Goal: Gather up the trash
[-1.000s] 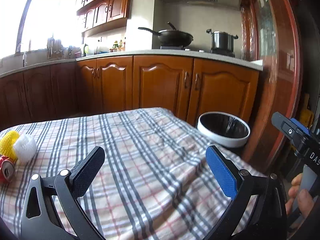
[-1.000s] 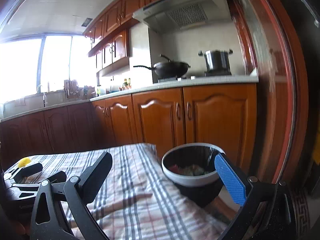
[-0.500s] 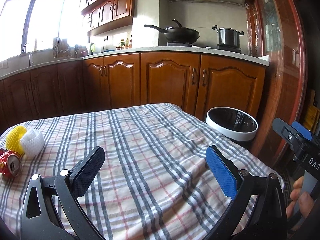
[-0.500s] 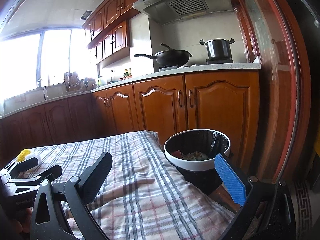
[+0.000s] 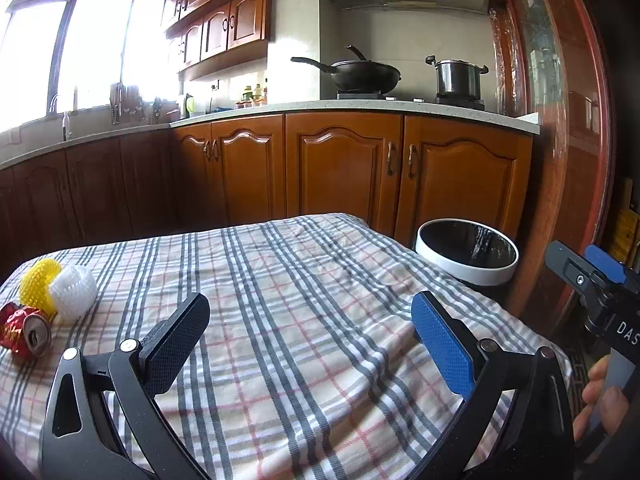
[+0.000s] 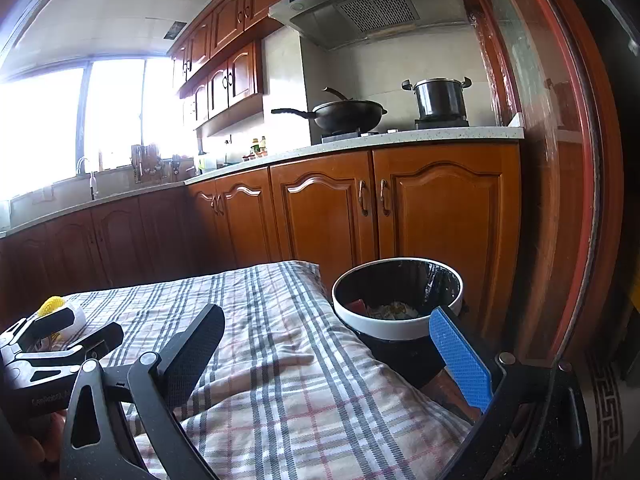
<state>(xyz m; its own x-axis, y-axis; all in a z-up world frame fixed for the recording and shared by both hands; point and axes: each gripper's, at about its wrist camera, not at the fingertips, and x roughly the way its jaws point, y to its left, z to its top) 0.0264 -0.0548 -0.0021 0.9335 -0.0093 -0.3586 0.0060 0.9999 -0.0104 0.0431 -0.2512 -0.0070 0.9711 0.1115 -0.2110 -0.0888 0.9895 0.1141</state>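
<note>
1. We held the left gripper low over the table, which was covered by a plaid cloth; its fingers stood wide apart with nothing between them.
2. We kept the right gripper above the table's right end, its fingers also spread wide and empty.
3. At the left edge of the left wrist frame we saw the trash on the cloth: a crushed red can lying on its side, with a yellow foam net and a white foam net just behind it, the two nets touching.
4. All three pieces lay well apart from both grippers.
5. The trash bin, white-rimmed with a black liner, stood just beside the table's right end, right of centre in the right wrist frame.
6. Inside the bin we could make out some scraps, too small to tell apart.
7. At the lower right edge of the left wrist frame a hand gripped the right gripper's handle.
8. Behind the table, wooden cabinets ran under a counter carrying a black wok and a steel pot.
</note>
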